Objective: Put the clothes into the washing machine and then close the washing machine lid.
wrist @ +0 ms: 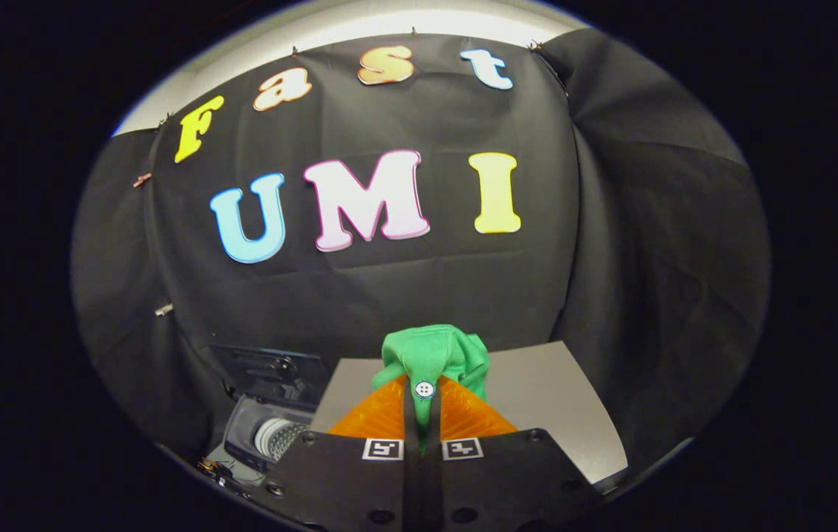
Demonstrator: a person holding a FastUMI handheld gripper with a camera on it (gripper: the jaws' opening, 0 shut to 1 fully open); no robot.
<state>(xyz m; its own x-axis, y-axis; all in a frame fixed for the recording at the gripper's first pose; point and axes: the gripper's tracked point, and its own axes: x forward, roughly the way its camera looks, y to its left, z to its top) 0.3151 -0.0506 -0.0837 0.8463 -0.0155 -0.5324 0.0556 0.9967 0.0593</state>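
Observation:
A green garment (430, 355) with a white button is bunched up between my fingertips, and my gripper (424, 390) is shut on it, holding it up above the grey table (552, 399). The cloth bulges out just ahead of the fingers and a strip of it runs back down the narrow gap between them. To the left and below, past the table's edge, stands a small washing machine (271, 428) with its dark lid (264, 369) raised and its perforated drum (278, 437) showing.
The grey table top spreads out to the right of and behind the fingers. Black cloth walls close the booth at the back and on both sides. Some small clutter lies by the machine's near corner (216, 469).

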